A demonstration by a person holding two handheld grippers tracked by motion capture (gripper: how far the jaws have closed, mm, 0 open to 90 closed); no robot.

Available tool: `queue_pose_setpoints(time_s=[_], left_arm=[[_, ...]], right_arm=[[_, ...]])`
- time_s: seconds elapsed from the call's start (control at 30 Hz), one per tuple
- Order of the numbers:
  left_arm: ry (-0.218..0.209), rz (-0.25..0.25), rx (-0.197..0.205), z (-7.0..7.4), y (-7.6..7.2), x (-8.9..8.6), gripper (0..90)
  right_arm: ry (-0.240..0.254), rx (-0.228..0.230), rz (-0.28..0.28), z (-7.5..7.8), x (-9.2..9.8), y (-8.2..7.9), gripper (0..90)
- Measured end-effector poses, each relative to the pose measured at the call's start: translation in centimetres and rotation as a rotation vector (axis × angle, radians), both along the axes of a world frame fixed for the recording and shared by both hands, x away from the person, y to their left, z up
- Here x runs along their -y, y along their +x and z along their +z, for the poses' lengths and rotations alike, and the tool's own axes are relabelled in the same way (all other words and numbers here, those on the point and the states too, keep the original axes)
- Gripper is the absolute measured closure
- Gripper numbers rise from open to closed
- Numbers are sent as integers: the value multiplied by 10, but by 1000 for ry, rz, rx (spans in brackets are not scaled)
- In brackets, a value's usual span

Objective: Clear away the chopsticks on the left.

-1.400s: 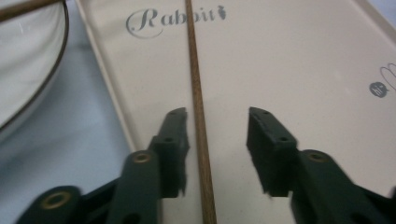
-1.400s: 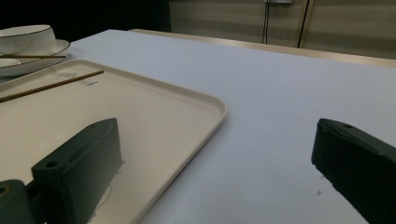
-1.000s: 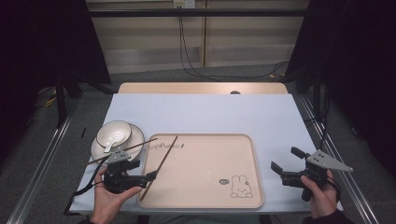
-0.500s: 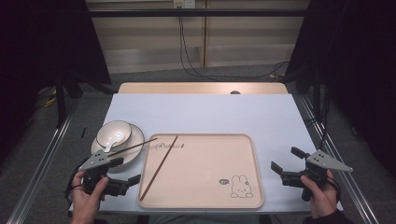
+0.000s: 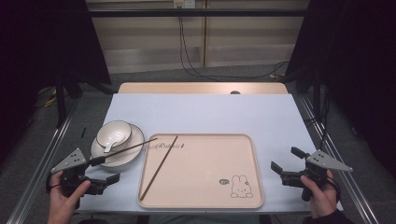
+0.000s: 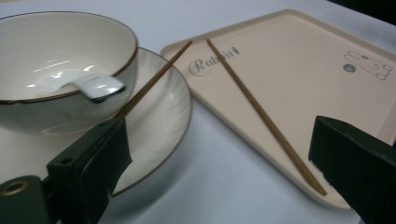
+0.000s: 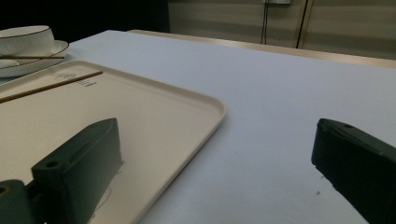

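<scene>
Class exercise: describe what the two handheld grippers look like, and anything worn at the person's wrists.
Each of the two tools, the left gripper and the right gripper, is black with two blocky black jaws. Each carries a grey three-cornered plate on top with small dark dots at its corners. A dark cuff shows at the right wrist. Thin black cable loops beside each hand.

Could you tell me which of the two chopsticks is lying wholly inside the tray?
The right-hand chopstick, slanting across the tray's left part. The other chopstick rests across the plate, only its tip reaching the tray.
</scene>
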State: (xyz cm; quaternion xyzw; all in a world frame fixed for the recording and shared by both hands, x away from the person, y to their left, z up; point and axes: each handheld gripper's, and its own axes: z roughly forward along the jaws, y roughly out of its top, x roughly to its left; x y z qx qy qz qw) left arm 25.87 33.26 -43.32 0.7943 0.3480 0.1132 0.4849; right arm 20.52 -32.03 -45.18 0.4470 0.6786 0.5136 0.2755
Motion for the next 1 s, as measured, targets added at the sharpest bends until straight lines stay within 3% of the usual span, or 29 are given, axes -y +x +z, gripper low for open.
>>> queue_pose_setpoints(time_s=[0.23,0.3,0.37,0.47,0.53,0.7,0.9,0.93,1.0], left_arm=[[49,-31,-9,0,12,-23,89],[87,-51,-14,-1,17,-27,96],[128,-60,31,0,22,-31,207],[119,-64,17,-1,29,-34,227],[131,-48,25,-3,36,-37,296],[182,-58,-44,-12,54,-39,449],[222,-71,-53,-15,63,-37,559],[247,-73,-55,-15,65,-37,577],[242,-84,-59,-15,66,-37,607]], right_arm=[[0,-1,-1,0,0,0,14],[-1,0,-2,0,0,0,14],[-3,2,1,0,0,0,15],[-3,0,3,0,0,0,15],[-2,2,0,0,0,0,15],[-3,1,0,0,0,1,15],[-2,0,1,0,0,1,15],[-3,0,1,0,0,1,15],[-3,1,1,0,0,1,15]])
